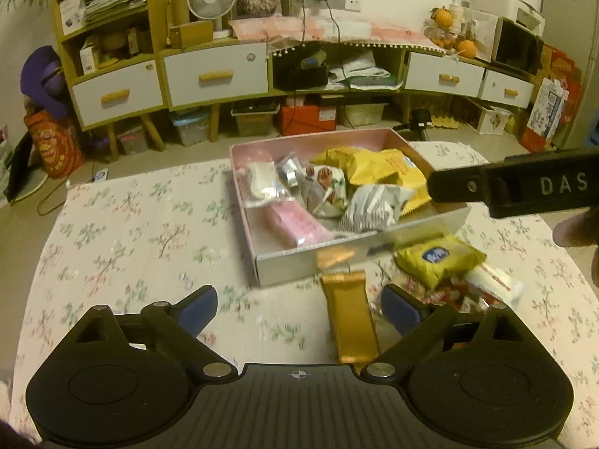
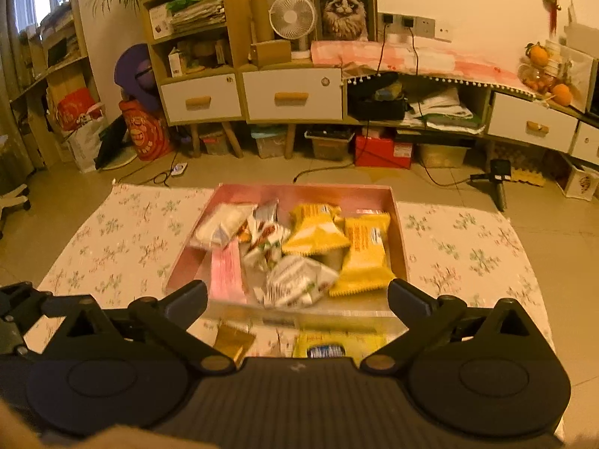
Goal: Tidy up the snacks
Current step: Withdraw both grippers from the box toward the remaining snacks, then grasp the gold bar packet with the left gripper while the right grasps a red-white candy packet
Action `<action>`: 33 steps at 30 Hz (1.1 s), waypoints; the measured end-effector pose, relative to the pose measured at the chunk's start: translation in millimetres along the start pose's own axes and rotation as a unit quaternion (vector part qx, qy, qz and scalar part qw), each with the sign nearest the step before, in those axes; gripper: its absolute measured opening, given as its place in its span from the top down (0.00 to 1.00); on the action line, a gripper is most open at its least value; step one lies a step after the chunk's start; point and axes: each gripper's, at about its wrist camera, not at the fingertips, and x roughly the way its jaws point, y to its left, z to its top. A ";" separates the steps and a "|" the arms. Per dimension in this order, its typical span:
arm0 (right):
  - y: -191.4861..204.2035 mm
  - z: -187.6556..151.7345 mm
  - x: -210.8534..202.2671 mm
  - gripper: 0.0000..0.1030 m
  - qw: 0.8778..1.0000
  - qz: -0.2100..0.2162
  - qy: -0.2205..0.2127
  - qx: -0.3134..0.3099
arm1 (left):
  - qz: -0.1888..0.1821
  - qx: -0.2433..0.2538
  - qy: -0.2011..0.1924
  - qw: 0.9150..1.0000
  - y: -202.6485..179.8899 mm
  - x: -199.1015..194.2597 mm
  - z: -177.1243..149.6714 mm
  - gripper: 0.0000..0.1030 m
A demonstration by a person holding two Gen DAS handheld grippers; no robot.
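Observation:
A pink open box point(image 1: 284, 258) point(image 2: 303, 191) stands on the flowered tablecloth and holds several snack packets: yellow point(image 1: 389, 168) point(image 2: 365, 258), white point(image 1: 370, 207) point(image 2: 295, 280) and pink point(image 1: 295, 224) point(image 2: 226, 273). In front of it lie a gold packet point(image 1: 350, 318) point(image 2: 232, 340), a yellow packet with a blue logo point(image 1: 436, 260) point(image 2: 329, 344) and a white-red packet point(image 1: 494, 282). My left gripper point(image 1: 299, 308) is open, low over the cloth, the gold packet between its fingers. My right gripper point(image 2: 297, 299) is open above the box's near edge; its finger point(image 1: 516, 187) enters the left wrist view from the right.
The table point(image 1: 131, 232) carries a flowered cloth. Behind it stand a low cabinet with white drawers point(image 2: 292, 93), shelves, a fan point(image 2: 292, 18) and storage bins on the floor. A small tripod point(image 2: 498, 179) stands on the floor at right.

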 end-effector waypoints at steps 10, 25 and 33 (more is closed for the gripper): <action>-3.2 -37.9 -12.3 0.00 0.999 -0.011 0.040 -0.008 | 0.014 0.005 0.020 1.000 -7.9 -11.5 -30.1 0.03; -20.2 -103.2 1.0 0.00 0.988 -0.009 0.112 -0.105 | -0.004 -0.003 0.074 0.997 -19.8 21.5 -60.5 0.03; -26.6 -116.6 12.5 0.00 0.986 0.002 0.134 -0.102 | 0.003 0.023 0.088 0.996 -36.4 41.3 -68.2 0.04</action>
